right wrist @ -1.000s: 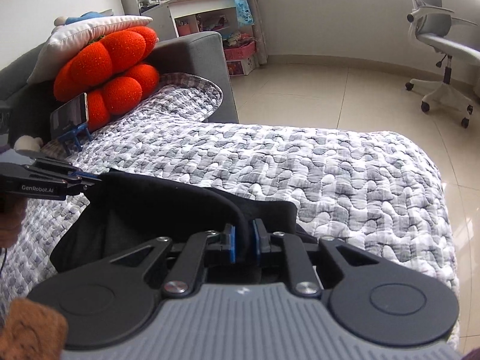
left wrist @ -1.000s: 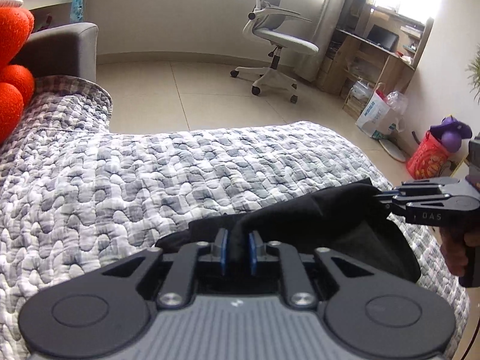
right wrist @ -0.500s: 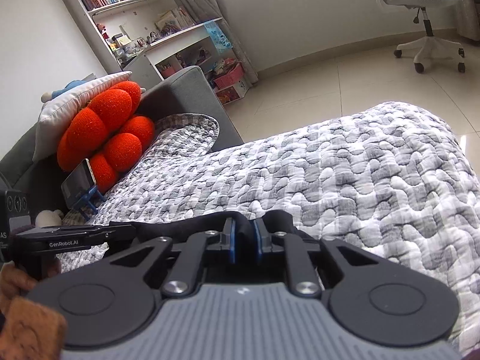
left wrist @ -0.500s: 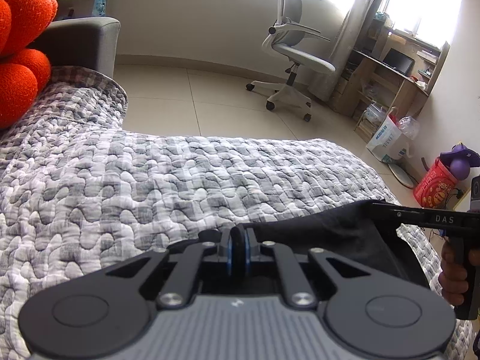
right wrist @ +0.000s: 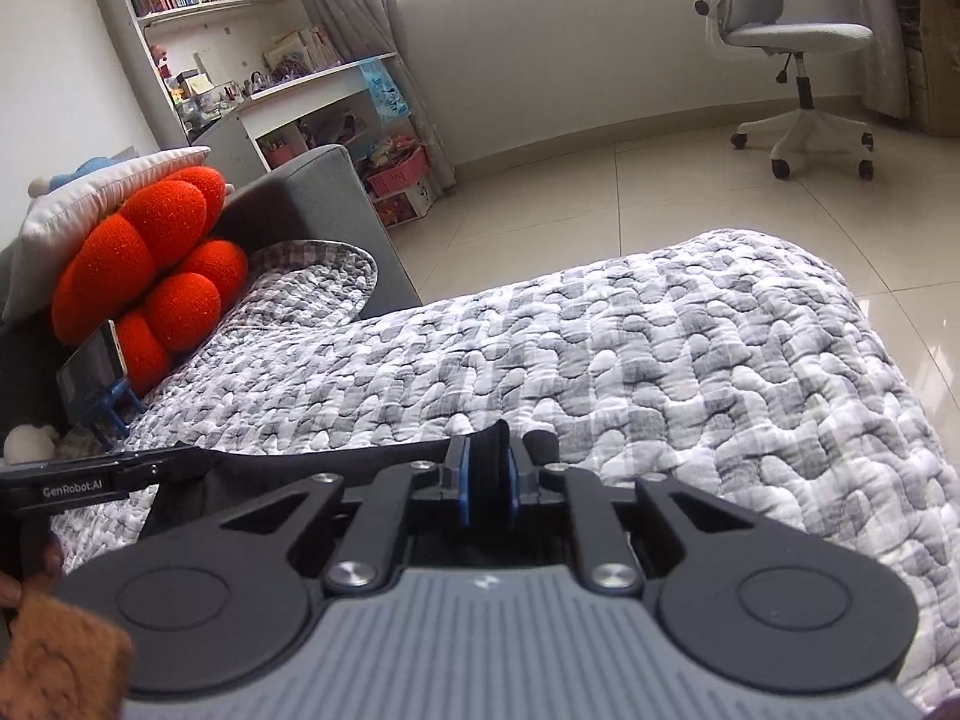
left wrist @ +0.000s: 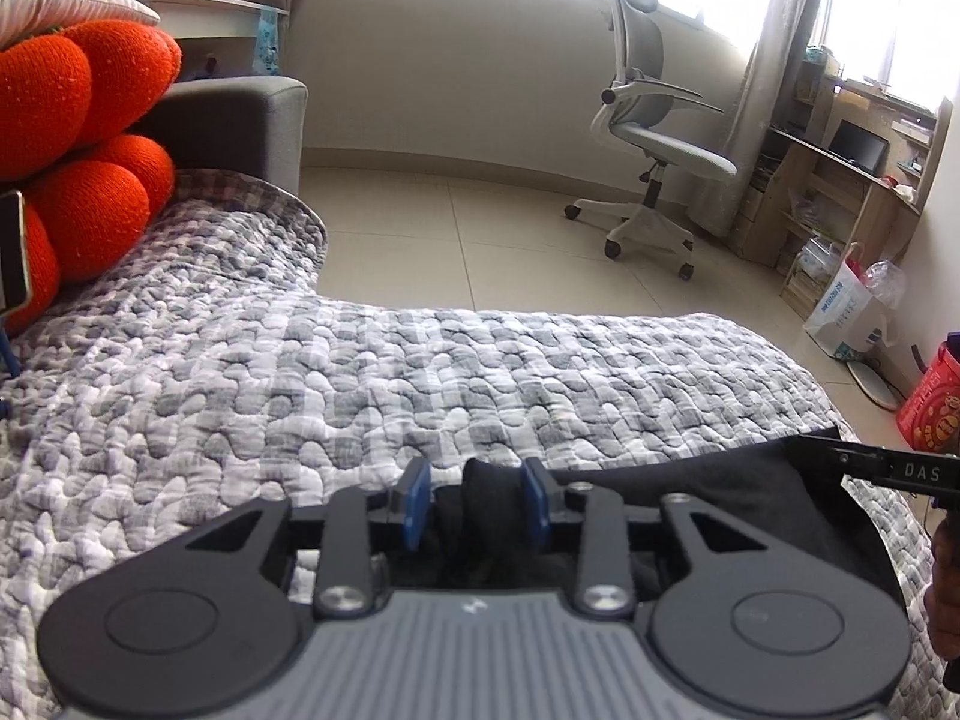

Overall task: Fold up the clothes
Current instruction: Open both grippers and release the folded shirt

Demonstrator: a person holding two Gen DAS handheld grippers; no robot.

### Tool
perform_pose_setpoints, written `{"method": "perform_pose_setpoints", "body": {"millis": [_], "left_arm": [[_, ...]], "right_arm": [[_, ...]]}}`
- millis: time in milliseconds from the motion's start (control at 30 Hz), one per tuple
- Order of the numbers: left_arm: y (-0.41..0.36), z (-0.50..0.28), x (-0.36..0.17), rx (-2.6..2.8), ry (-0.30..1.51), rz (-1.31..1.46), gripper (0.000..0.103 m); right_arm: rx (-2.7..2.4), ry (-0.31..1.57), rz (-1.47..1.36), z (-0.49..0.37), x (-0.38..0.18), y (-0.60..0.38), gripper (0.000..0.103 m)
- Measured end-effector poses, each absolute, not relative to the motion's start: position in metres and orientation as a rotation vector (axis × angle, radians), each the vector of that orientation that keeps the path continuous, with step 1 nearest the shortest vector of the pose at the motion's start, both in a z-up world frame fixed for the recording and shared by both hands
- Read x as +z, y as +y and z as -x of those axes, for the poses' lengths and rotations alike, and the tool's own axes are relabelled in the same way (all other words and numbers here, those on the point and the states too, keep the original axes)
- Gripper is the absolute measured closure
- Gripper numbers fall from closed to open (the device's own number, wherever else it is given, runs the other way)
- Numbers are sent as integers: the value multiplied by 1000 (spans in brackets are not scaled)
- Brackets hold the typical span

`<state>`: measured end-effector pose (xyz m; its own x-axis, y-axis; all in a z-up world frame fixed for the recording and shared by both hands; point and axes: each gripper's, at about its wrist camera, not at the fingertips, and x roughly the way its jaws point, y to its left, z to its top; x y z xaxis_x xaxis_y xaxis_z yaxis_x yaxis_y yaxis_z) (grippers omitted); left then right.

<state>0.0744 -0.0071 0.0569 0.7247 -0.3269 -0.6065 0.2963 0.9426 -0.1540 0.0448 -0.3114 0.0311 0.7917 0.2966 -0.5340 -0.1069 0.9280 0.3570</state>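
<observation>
- The left gripper (left wrist: pixel 475 501) is being pointed downward over the grey quilted bed cover (left wrist: pixel 420 384); its jaws are opening, with a fold of the black garment (left wrist: pixel 708 516) lying loose between the blue pads (left wrist: pixel 415 501).
- The right gripper (right wrist: pixel 486 489) is being angled down likewise, its jaws narrow and being kept pinched on the garment's edge.
- The garment is being stretched between both grippers, just above the cover.

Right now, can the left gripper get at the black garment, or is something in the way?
Probably yes. The black garment already bunches between the left gripper, whose jaws are opening with the blue pads standing off the cloth. Nothing blocks it; the right gripper pinches the other end.
</observation>
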Motion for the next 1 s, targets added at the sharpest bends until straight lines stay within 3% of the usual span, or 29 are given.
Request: {"method": "perform_pose_setpoints", "body": {"millis": [133,167,200,267,533,733,800,1000], "left_arm": [[2,-72,68,-279,684,51,65],[5,-71,71,-262,692,68,65],[9,-70,73,-244,700,86,65],[19,-61,81,-200,707,121,65],[38,-19,128,-164,670,191,65],[-4,-1,160,-199,631,198,56],[-19,5,159,-203,607,139,45],[-28,-19,102,-209,675,38,47]], "right_arm": [[170,608,-299,-34,42,-316,85],[141,596,-293,-31,47,-317,80],[105,581,-284,-28,51,-318,66],[40,555,-266,-21,60,-319,53],[16,521,-281,21,99,-320,53],[38,429,-301,43,145,-297,53],[51,399,-340,43,150,-291,52],[66,488,-253,21,106,-275,48]]}}
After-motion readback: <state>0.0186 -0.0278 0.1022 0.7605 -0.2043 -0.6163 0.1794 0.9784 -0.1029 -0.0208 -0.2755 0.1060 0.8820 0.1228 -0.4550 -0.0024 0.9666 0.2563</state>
